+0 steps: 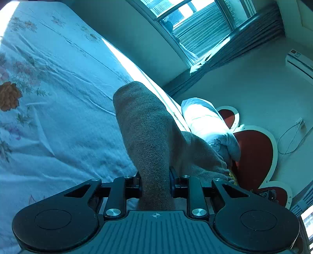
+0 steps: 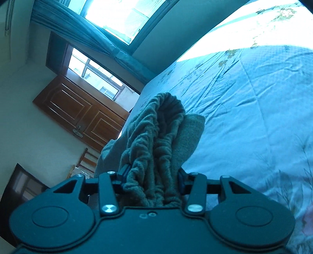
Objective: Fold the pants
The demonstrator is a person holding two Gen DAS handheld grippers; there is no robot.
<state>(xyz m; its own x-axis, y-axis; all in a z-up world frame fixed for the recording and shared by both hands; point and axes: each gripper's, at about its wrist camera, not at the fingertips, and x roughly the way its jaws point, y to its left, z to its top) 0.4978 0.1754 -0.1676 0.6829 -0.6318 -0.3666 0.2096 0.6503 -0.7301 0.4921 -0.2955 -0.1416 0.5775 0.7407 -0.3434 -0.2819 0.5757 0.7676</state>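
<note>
The left gripper (image 1: 155, 185) squeezes a smooth fold of the brown pants (image 1: 144, 132), which stick up toward 12 o'clock. The right gripper (image 2: 151, 184) pinches the bunched, maybe waistband, end. The flowered bed (image 1: 58, 117) lies open at 10 o'clock; its edge runs toward 1 o'clock.

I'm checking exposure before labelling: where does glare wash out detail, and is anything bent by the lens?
Left wrist view: a sunlit strip along the bed edge blows out, and the window frame bows. Right wrist view: the window and far bedspread are overexposed. Both carry a blue cast.
</note>
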